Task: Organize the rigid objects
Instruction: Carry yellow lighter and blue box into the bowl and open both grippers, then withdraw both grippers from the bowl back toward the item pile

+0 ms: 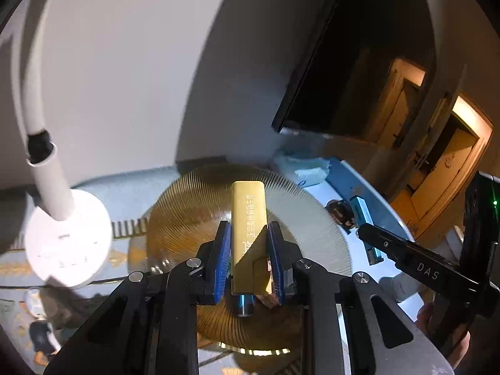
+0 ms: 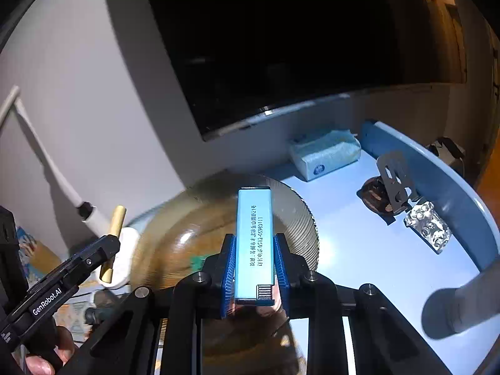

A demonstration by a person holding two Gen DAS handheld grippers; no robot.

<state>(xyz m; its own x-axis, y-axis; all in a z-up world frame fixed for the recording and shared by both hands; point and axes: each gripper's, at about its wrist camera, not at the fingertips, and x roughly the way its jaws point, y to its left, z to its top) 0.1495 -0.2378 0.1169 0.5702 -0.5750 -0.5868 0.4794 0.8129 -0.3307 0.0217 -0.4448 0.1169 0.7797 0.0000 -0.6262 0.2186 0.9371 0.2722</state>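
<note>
My left gripper [image 1: 248, 228] is shut on a flat gold lighter [image 1: 249, 218] with white lettering, held upright above a ribbed amber glass dish [image 1: 187, 212]. My right gripper [image 2: 254, 239] is shut on a light blue lighter [image 2: 254, 231] with black print, also above the amber glass dish [image 2: 193, 228]. In the left wrist view the right gripper [image 1: 362, 229] shows at the right with the blue lighter [image 1: 364, 215] in it. In the right wrist view the left gripper [image 2: 112, 240] shows at the left, holding the gold lighter [image 2: 113, 243].
The light blue table [image 2: 375, 265] carries a tissue pack [image 2: 325, 153], a metal clip on a dark round object [image 2: 395, 184] and a crumpled foil piece [image 2: 428, 228]. A dark screen [image 2: 281, 47] stands behind. A white lamp base [image 1: 65, 237] with a curved stem sits left.
</note>
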